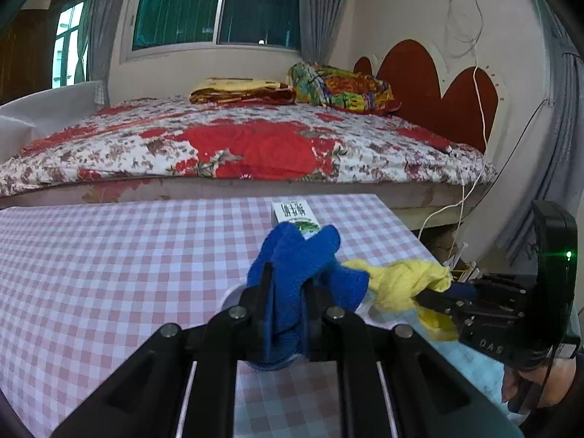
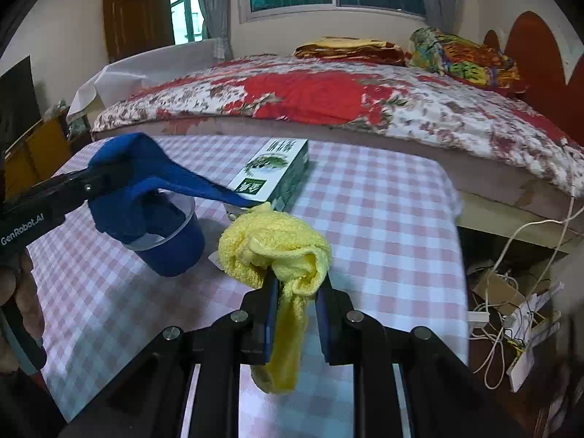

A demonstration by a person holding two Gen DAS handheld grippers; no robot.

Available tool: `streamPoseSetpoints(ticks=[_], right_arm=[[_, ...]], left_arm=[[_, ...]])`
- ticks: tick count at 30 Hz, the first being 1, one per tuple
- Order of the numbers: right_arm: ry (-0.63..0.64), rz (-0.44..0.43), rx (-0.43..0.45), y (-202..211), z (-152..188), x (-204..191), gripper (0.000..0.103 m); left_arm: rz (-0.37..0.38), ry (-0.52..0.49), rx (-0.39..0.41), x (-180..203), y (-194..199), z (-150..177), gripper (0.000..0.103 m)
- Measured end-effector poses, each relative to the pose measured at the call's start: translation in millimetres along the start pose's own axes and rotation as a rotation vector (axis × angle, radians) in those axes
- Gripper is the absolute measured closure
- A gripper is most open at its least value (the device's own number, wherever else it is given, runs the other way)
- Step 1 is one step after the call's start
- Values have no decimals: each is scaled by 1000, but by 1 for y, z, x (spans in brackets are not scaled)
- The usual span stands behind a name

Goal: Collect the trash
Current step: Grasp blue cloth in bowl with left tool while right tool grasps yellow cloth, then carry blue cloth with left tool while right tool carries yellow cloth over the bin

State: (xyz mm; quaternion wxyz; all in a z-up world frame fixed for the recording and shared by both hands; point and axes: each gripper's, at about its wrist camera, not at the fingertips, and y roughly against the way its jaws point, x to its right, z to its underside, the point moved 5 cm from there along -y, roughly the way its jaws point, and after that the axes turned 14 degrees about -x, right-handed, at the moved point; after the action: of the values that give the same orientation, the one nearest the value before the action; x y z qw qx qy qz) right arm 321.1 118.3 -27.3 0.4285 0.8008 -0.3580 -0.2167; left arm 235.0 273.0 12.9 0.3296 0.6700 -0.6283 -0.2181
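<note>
Held, two items — my left claw (image 1: 286, 288) clamps the blue cloth (image 1: 303, 255), its tail in a plastic cup (image 2: 171, 244), my right claw (image 2: 297, 292) pinches the yellow cloth (image 2: 273, 244), both raised off the checked table (image 2: 383, 219) — presumably for carrying off as trash.

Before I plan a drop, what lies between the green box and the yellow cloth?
Bare checked tablecloth between green box and yellow cloth, per the right wrist view.
</note>
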Motion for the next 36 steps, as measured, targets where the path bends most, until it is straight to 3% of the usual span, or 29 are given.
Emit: streamPoseSetpoints(ticks=[14,36], right_arm=[[-34,33,75,80,33,12,83],[-160,77,150,194,153,51,83]], left_arm=[[21,-33,31,40,50,18,90],[145,-143,-35,171,80,79,90]])
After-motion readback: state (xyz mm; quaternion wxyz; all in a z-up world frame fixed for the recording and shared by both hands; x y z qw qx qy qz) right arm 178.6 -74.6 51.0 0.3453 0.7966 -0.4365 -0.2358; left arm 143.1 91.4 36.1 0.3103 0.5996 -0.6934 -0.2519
